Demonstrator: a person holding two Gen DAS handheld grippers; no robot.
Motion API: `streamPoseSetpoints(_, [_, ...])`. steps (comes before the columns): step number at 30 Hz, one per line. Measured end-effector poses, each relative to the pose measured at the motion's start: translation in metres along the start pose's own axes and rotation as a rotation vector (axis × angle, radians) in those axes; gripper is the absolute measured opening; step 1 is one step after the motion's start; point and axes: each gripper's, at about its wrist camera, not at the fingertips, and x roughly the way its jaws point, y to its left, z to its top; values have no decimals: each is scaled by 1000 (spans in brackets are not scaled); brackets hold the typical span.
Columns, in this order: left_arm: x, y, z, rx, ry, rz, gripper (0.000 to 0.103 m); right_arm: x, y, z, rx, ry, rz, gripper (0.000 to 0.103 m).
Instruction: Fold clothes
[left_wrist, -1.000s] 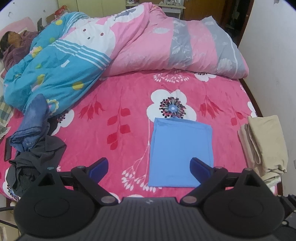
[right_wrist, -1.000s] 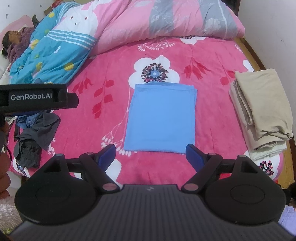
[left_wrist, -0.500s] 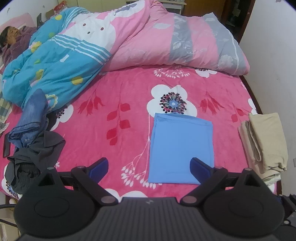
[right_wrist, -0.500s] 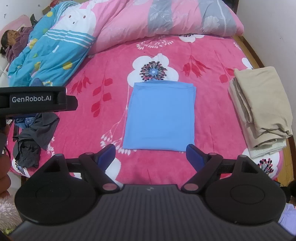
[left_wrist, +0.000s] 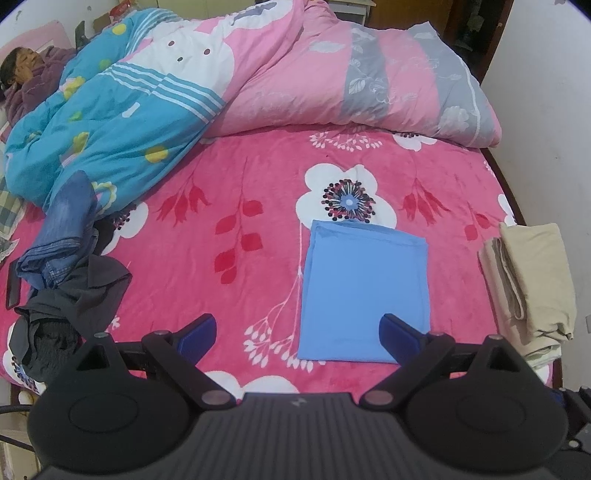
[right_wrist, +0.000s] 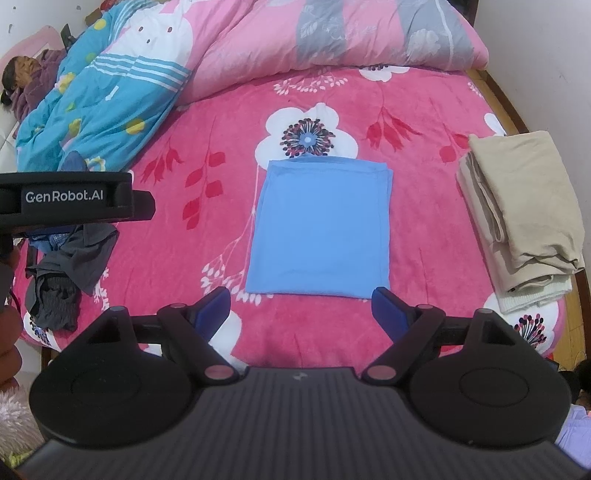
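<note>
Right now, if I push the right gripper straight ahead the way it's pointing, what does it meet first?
Most likely the near edge of the folded blue cloth: the open right gripper points at it with nothing between. Depth is unclear, so it may touch the pink bedspread just short of it.

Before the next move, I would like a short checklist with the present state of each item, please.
1. Left tool open and empty: ok.
2. Right tool open and empty: ok.
3. Blue garment folded flat, edges aligned: ok.
4. Beige folded stack tidy, apart from the blue garment: ok.
5. Unfolded pile of jeans and dark clothes left to fold: not ok.
6. Number of garments in that pile: cannot tell.
</note>
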Motion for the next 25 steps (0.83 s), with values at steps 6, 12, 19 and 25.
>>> streamPoseSetpoints(6, [0,0,1,3,0,4,96,1,-1,1,-1,1,0,84])
streamPoseSetpoints(12, [1,-2,2,8,-4,7,96,1,-1,3,0,0,-2,84])
streamPoseSetpoints(19, [2,-3,4,10,-4,12,96,2,1,2,3,0,-3,84])
streamPoseSetpoints(25, [3,-4,5,10,-4,14,96,2,1,3,3,-2,-3,84])
